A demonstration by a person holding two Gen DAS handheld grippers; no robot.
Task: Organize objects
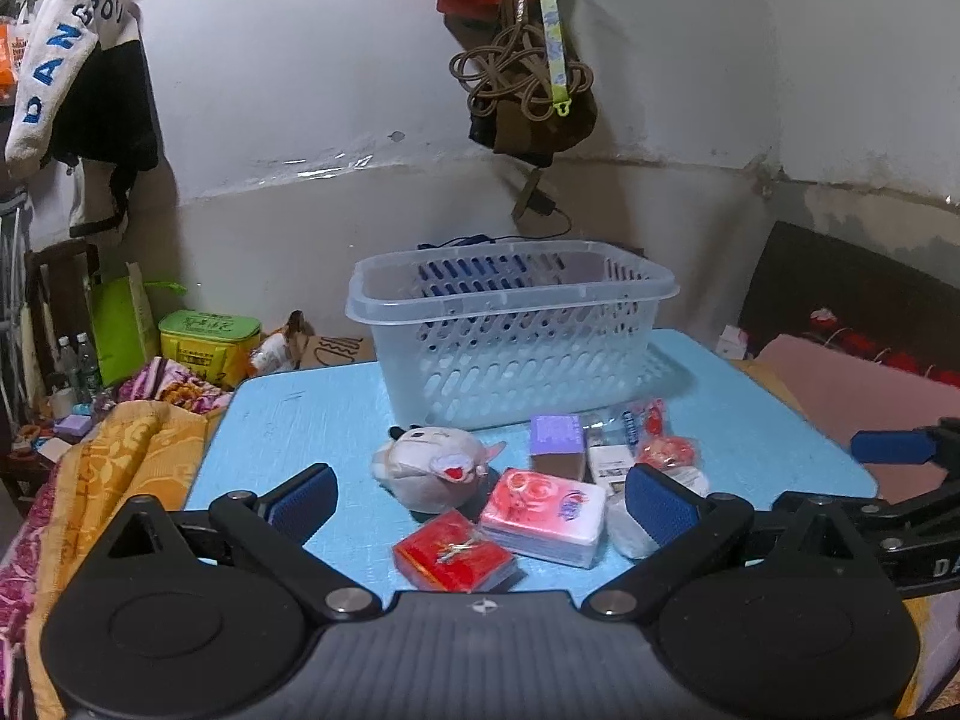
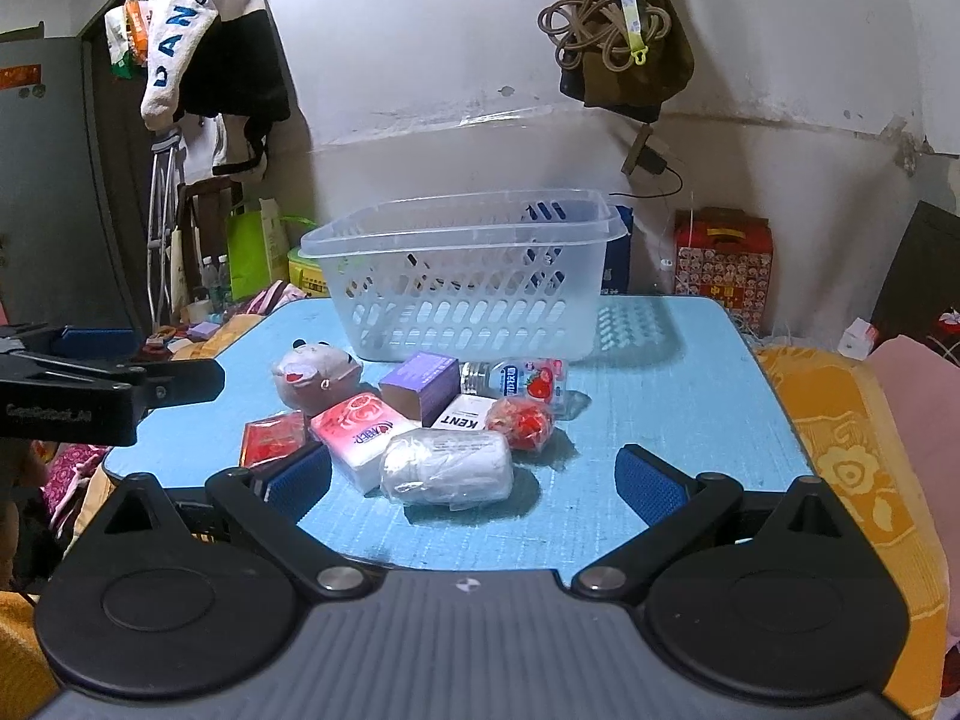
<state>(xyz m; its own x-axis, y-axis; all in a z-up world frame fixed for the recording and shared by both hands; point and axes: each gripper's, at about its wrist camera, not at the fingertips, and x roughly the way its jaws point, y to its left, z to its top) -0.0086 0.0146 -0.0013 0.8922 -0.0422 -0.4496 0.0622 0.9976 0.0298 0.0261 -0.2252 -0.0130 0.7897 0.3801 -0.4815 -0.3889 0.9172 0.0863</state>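
Note:
An empty translucent basket (image 1: 510,324) (image 2: 462,282) stands at the back of the blue table (image 1: 288,420) (image 2: 672,396). In front of it lie a plush toy (image 1: 429,465) (image 2: 312,381), a purple box (image 1: 557,443) (image 2: 420,387), a pink tissue pack (image 1: 543,516) (image 2: 360,435), a red packet (image 1: 453,552) (image 2: 273,438), a white wrapped roll (image 2: 447,465), a KENT box (image 2: 465,414), a strawberry bottle (image 2: 516,381) and a red snack bag (image 2: 519,423). My left gripper (image 1: 480,507) is open above the near items. My right gripper (image 2: 474,480) is open, the roll between its fingers.
Orange bedding (image 1: 114,468) (image 2: 852,438) surrounds the table. Bags (image 1: 522,60) hang on the wall above the basket. A green bag (image 1: 120,324) and boxes stand at the left, a red gift box (image 2: 723,264) at the back right.

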